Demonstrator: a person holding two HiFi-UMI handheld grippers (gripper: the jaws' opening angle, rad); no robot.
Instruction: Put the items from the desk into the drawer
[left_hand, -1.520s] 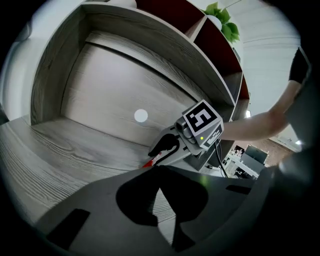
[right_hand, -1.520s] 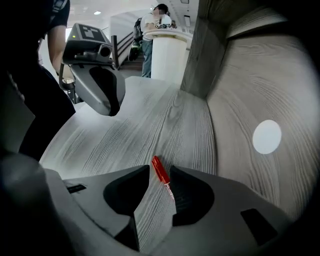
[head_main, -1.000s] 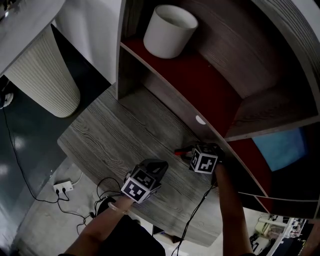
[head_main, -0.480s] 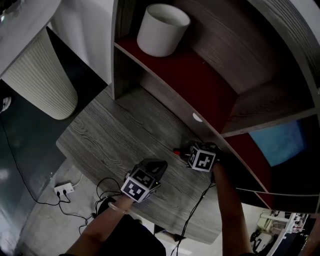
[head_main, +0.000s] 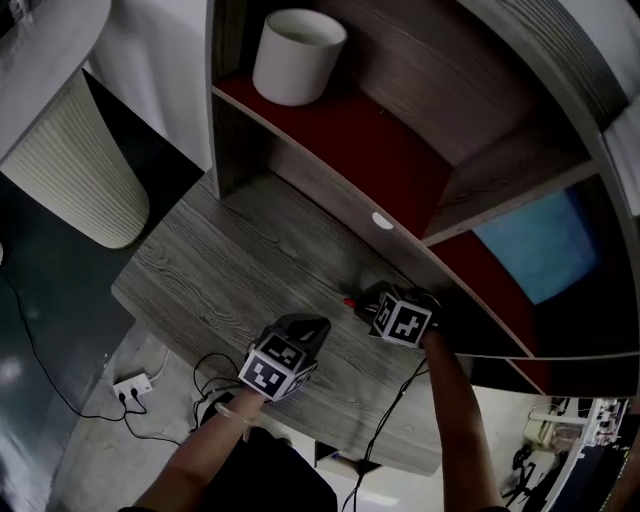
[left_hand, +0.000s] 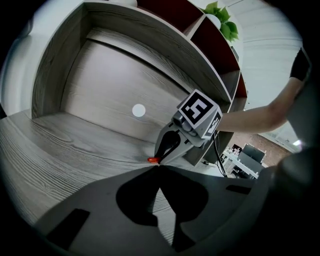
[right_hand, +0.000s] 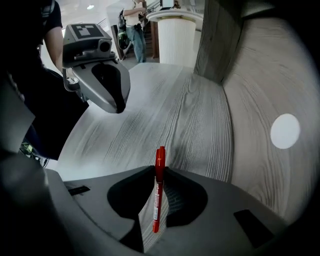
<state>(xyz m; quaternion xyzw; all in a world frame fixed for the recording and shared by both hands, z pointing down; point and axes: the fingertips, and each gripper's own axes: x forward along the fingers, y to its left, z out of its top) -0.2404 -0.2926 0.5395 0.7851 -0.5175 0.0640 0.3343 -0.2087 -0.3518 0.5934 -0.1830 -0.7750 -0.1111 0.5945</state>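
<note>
A red pen (right_hand: 159, 190) stands between the jaws of my right gripper (right_hand: 159, 171), which have just been closing and now pinch it. That gripper (head_main: 368, 299) points steeply down at the grey wooden desk (head_main: 220, 270), close to the back panel. The pen's red tip (head_main: 350, 301) pokes out to its left. My left gripper (head_main: 312, 326) hovers just left of it, jaws shut with nothing between them. In the left gripper view the right gripper (left_hand: 162, 156) and the pen tip (left_hand: 152, 160) sit right past my left gripper (left_hand: 159, 167).
A white round disc (head_main: 382, 221) sits on the back panel behind the desk. A white pot (head_main: 297, 55) stands on the red shelf above. A ribbed white bin (head_main: 70, 170) and a power strip (head_main: 130, 385) with cables are on the floor at left.
The head view has drifted, so the shelf and desk sit more to the left. Both grippers stay in the same places on the desk, with the red pen tip still at the right gripper.
</note>
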